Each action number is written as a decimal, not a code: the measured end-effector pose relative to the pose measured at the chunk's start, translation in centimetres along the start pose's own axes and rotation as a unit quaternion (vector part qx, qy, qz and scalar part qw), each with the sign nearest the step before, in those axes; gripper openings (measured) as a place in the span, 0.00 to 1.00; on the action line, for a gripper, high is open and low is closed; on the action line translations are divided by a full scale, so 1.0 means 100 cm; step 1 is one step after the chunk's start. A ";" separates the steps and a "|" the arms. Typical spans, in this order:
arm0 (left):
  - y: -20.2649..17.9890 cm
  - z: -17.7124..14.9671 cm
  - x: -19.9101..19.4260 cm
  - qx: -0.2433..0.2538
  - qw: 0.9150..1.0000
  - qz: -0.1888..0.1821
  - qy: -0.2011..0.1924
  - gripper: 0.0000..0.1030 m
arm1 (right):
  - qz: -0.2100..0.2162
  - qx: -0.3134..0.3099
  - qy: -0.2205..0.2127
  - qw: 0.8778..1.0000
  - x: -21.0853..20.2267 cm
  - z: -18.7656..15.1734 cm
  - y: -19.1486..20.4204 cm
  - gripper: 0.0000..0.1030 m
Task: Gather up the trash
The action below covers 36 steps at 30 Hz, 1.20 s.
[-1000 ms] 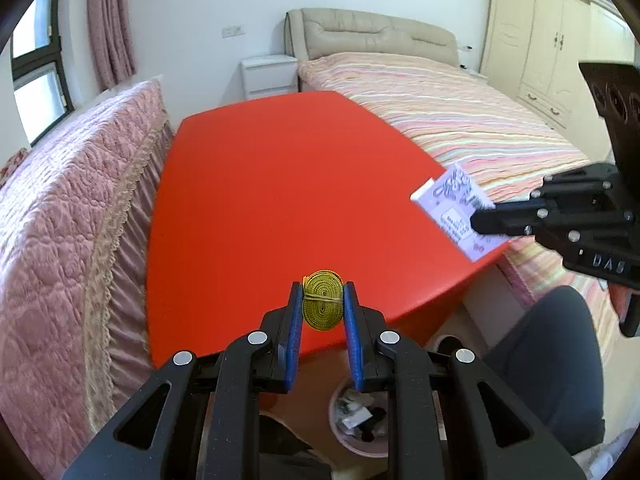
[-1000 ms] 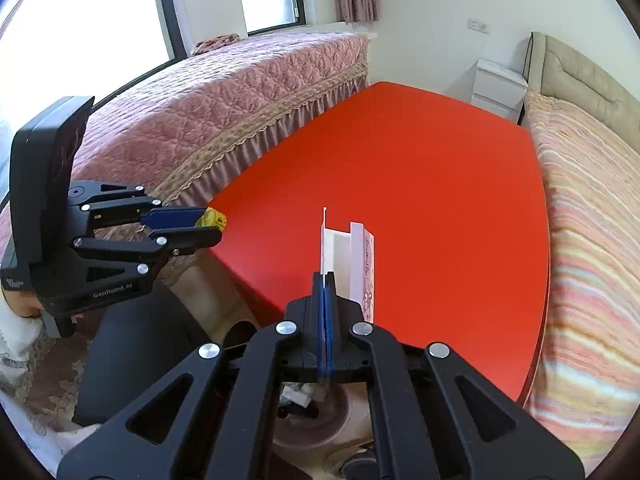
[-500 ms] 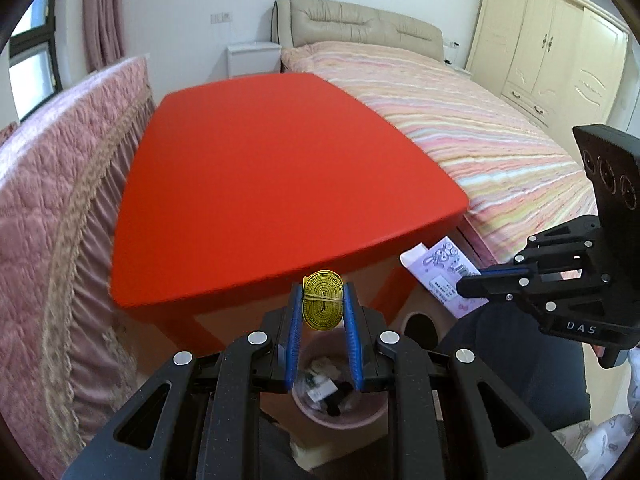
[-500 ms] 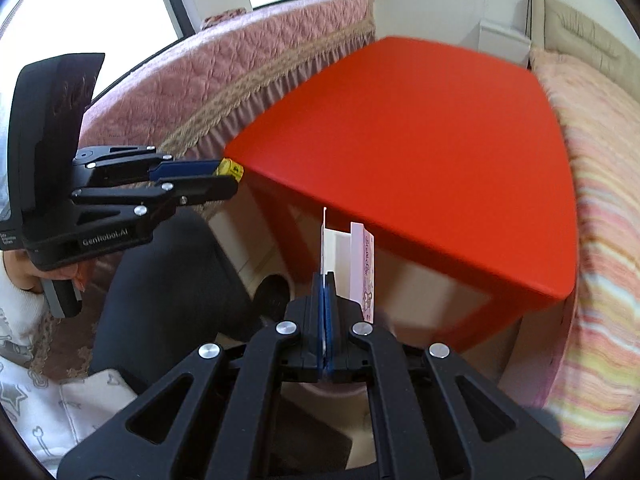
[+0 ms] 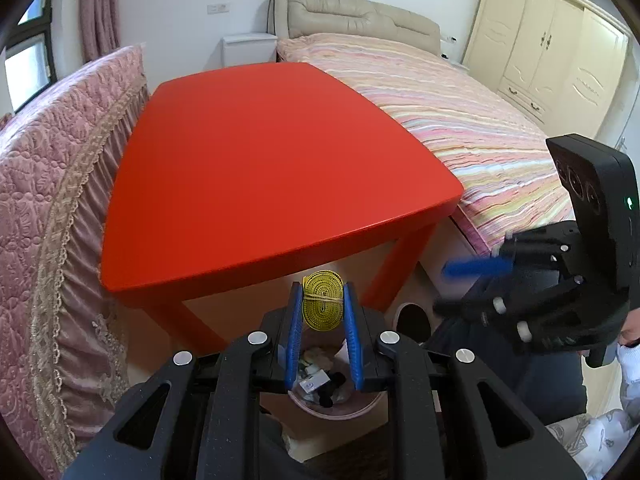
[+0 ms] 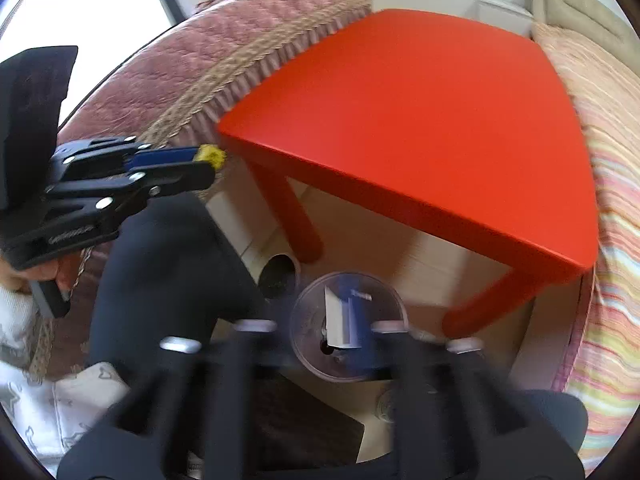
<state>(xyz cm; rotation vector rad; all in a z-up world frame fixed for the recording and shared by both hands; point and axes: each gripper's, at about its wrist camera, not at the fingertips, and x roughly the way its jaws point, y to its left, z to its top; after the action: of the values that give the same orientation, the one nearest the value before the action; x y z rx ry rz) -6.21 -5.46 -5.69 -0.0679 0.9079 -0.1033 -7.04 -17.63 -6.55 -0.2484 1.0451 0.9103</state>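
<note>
A red table fills the middle of the left view. Low down, the left gripper squeezes a yellow tape roll above the pink trash bin.

In the right view, the blurry right gripper hangs over the bin; its jaws cannot be made out. A white card shows there.

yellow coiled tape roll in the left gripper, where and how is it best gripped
Grip the yellow coiled tape roll across its two flat faces, coming in edge-on from its near side. It is a thin flat disc standing on edge, so the left gripper fingers meet broad faces, as they do here.
</note>
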 end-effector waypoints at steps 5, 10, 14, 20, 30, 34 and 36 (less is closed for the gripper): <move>-0.005 -0.001 0.006 0.010 1.000 -0.014 0.009 0.19 | -0.015 0.024 -0.019 0.999 -0.013 0.001 -0.010 0.93; -0.016 -0.002 0.012 0.024 0.999 -0.035 0.021 0.19 | -0.030 0.039 -0.035 0.998 -0.031 0.000 -0.019 0.95; -0.022 -0.002 0.019 0.034 0.998 -0.039 0.031 0.33 | -0.033 0.049 -0.044 0.997 -0.037 0.000 -0.025 0.95; -0.019 0.000 0.022 0.015 0.999 -0.025 0.024 0.86 | -0.030 0.058 -0.044 0.997 -0.037 -0.002 -0.030 0.95; -0.005 0.002 0.018 -0.020 0.999 -0.015 0.022 0.93 | -0.031 0.053 -0.051 0.997 -0.036 -0.001 -0.024 0.97; 0.000 0.005 0.014 -0.028 0.999 -0.006 0.015 0.93 | -0.033 0.047 -0.054 0.997 -0.037 0.003 -0.021 0.97; 0.002 0.008 0.012 -0.031 0.999 -0.003 0.010 0.93 | -0.033 0.045 -0.057 0.997 -0.039 0.006 -0.020 0.97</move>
<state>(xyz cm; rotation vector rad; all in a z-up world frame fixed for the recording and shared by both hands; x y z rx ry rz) -4.86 -5.36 -6.16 -0.1266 0.9318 -0.0820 -5.88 -20.59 -3.50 -0.1534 0.9636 0.8071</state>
